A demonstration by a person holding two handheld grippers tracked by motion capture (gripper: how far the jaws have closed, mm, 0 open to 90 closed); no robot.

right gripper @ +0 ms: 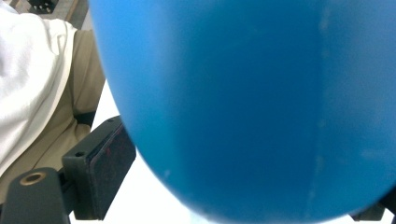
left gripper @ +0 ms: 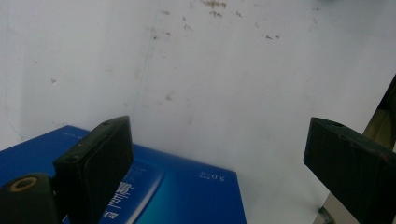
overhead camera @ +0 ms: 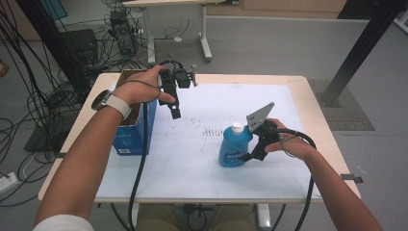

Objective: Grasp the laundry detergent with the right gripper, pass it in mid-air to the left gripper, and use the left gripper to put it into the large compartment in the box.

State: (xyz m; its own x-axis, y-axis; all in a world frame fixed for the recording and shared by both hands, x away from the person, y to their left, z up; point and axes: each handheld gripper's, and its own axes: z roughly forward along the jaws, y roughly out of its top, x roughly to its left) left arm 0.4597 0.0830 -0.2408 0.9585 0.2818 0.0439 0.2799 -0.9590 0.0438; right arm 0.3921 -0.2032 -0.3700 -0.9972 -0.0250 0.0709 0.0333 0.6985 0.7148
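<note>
High view: blue bottle (overhead camera: pixel 235 147) upright, cap up

Blue bottle (right gripper: pixel 252 107) — blurred, hiding the right tool's far jaw

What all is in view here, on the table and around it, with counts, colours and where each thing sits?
bottle: one, blue with white cap, upright, right of table centre
box: one, blue, open top, at the table's left edge
table: one, white sheet over a wooden top
cables: many, black, on the floor to the left
second table's legs: white, far side
black post: one, slanting, on the floor at right
left tongs: black, open, held above the box's far end
right tongs: black, around the bottle's body
forearms: two, entering from the bottom; watch on the left wrist
</note>
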